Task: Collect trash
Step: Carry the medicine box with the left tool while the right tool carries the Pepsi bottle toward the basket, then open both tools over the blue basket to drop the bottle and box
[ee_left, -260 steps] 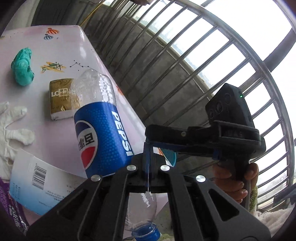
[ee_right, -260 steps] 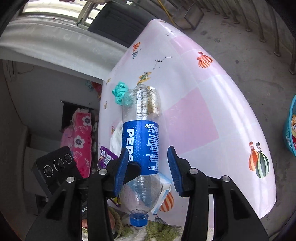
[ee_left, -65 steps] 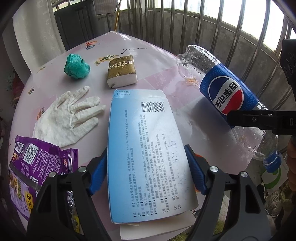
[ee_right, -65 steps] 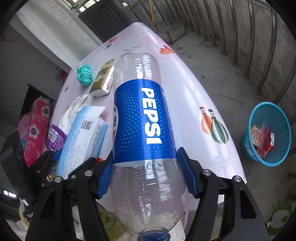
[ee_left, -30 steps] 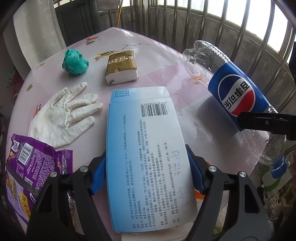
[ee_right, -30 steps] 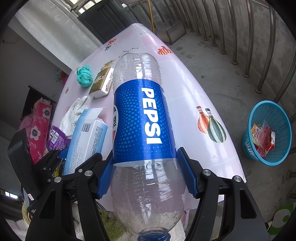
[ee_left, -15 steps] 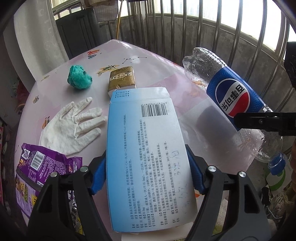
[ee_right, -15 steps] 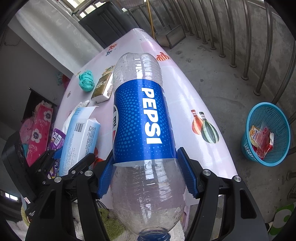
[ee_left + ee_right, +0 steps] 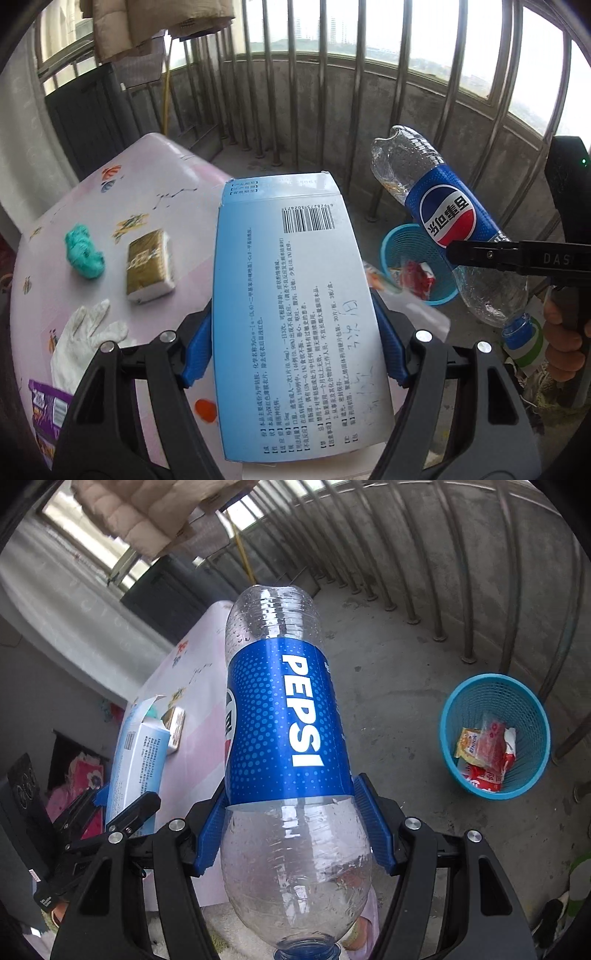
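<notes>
A round table (image 9: pixel 177 173) covered in glossy pink-and-white patterned cloth stands beside a railing of grey metal bars (image 9: pixel 354 92). The clear ribbed plastic Pepsi bottle with a blue label (image 9: pixel 280 716) is gripped below its label between the blue pads of the right gripper (image 9: pixel 291 830), jaws spread wide around it, cap end toward the camera, base raised over the concrete floor. The flat pale-blue cardboard box with a barcode and printed text (image 9: pixel 295 310) is clamped across its width by the left gripper (image 9: pixel 295 343), lifted above the table edge. On the floor sits a round turquoise plastic mesh basket (image 9: pixel 454 701) holding red and yellow wrappers (image 9: pixel 487 753). The left wrist view alone shows what lies on the table: a crinkly purple foil snack bag (image 9: pixel 44 417), a limp white latex glove (image 9: pixel 85 339), a gold-wrapped tissue pack (image 9: pixel 147 262) and a crumpled teal wad (image 9: pixel 83 251). The right wrist view alone shows the basket's full rim and a quilted beige garment (image 9: pixel 147 513) hanging overhead.
</notes>
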Tool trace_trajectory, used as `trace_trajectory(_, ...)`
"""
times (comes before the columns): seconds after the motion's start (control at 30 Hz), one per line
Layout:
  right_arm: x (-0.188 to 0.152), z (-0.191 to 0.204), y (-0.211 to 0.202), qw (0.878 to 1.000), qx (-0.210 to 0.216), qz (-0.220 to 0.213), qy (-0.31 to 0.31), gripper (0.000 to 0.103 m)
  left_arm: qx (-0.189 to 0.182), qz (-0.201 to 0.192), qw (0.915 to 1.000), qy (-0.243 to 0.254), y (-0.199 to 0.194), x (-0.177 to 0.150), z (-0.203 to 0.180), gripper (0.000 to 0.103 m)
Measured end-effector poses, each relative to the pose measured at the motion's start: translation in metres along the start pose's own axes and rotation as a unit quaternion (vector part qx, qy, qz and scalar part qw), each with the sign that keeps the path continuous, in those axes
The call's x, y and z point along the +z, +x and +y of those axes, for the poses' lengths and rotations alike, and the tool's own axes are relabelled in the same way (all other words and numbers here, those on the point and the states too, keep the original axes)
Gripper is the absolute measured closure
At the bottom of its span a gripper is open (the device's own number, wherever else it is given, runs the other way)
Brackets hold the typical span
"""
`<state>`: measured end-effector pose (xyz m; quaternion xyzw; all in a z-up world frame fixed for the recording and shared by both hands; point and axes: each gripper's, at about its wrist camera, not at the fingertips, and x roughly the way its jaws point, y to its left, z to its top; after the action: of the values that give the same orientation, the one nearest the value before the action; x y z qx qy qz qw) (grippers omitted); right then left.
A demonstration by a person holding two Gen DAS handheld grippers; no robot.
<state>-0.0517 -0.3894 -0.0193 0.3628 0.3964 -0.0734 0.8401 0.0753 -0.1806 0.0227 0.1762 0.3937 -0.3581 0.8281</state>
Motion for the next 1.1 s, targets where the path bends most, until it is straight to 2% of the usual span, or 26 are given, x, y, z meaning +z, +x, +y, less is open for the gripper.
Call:
trace_trajectory(0.13, 0.005, -0.065, -0.02, 0.995, -0.01, -0.031, 0.094, 0.039, -0.087, 0.031, 0.9956, 0.018, 0.035, 0.037, -0.034, 0.033)
trace_trajectory(0.3, 0.001, -0.143, -0.012, 0.976, -0.018, -0.034, 0.213, 0.039, -0.151, 0.093, 0.9833, 0.043, 0.098, 0.072, -0.086, 0.032)
trace_trajectory(0.43, -0.006, -0.194, 0.016, 0.953, -0.005, -0.018, 0.303, 0.039, -0.184, 0.166, 0.9678, 0.043, 0.167, 0.092, -0.126, 0.032)
trace_trajectory(0.57, -0.009, -0.237, 0.048, 0.926, 0.009, -0.007, 0.378, 0.038, -0.179, 0.209, 0.96, 0.053, 0.23, 0.102, -0.159, 0.031)
trace_trajectory(0.63, -0.004, -0.261, 0.063, 0.915, 0.01, -0.014, 0.404, 0.038, -0.188, 0.207, 0.9588, 0.049, 0.256, 0.114, -0.173, 0.029)
trace_trajectory(0.7, 0.002, -0.285, 0.078, 0.908, -0.006, -0.016, 0.42, 0.036, -0.205, 0.196, 0.958, 0.044, 0.274, 0.124, -0.182, 0.019)
trace_trajectory(0.73, 0.003, -0.295, 0.084, 0.902, -0.021, -0.018, 0.431, 0.03, -0.199, 0.191, 0.9604, 0.037, 0.281, 0.129, -0.182, 0.019)
trace_trajectory(0.8, 0.001, -0.312, 0.091, 0.889, -0.045, -0.016, 0.455, 0.029, -0.192, 0.183, 0.9639, 0.02, 0.285, 0.132, -0.18, 0.019)
trace_trajectory(0.83, -0.001, -0.315, 0.093, 0.886, -0.039, -0.02, 0.462, 0.029, -0.194, 0.178, 0.9646, 0.012, 0.284, 0.132, -0.179, 0.019)
trace_trajectory(0.9, -0.004, -0.316, 0.092, 0.886, -0.025, -0.031, 0.462, 0.029, -0.195, 0.167, 0.9664, 0.008, 0.277, 0.132, -0.174, 0.019)
trace_trajectory(1.1, -0.007, -0.299, 0.086, 0.899, -0.046, -0.034, 0.434, 0.029, -0.197, 0.111, 0.974, 0.013, 0.236, 0.128, -0.15, 0.019)
